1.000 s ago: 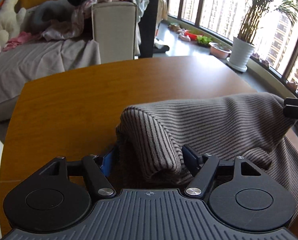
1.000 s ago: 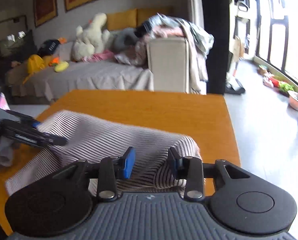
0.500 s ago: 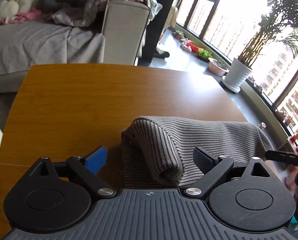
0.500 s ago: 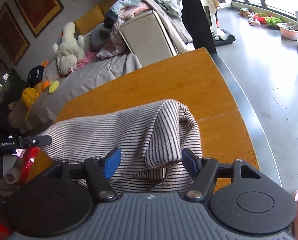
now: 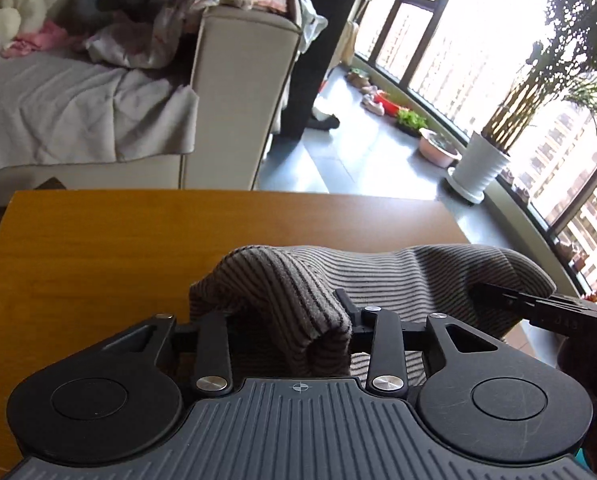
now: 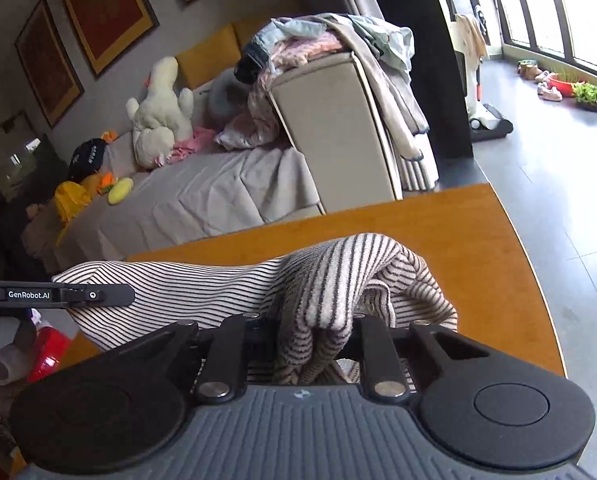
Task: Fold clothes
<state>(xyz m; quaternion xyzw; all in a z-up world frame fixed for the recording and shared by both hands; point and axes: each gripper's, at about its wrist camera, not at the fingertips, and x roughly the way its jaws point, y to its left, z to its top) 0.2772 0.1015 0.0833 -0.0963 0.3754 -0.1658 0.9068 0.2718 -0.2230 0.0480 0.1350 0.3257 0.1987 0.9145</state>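
A brown-and-cream striped knit garment (image 5: pixel 418 280) lies bunched across the near part of the wooden table (image 5: pixel 118 248). My left gripper (image 5: pixel 282 312) is shut on a thick fold at the garment's left end. In the right wrist view the same garment (image 6: pixel 178 284) stretches leftward, and my right gripper (image 6: pixel 312 316) is shut on a raised fold at its right end. Each gripper shows in the other's view: the right gripper (image 5: pixel 538 308) at the cloth's far end, the left gripper (image 6: pixel 58 294) likewise. The fingertips are mostly buried in fabric.
Beyond the table (image 6: pixel 478 240) stands a sofa (image 5: pixel 78 120) with a grey cover, plush toys (image 6: pixel 158 116) and a pile of clothes (image 6: pixel 330 40) on its armrest. A potted plant (image 5: pixel 478 168) and bowls sit by the windows. A red object (image 6: pixel 50 352) is at lower left.
Half a second ago both grippers stood open around the folds; now both have shut on them. The folds are pulled up and both views have tilted upward toward the room.
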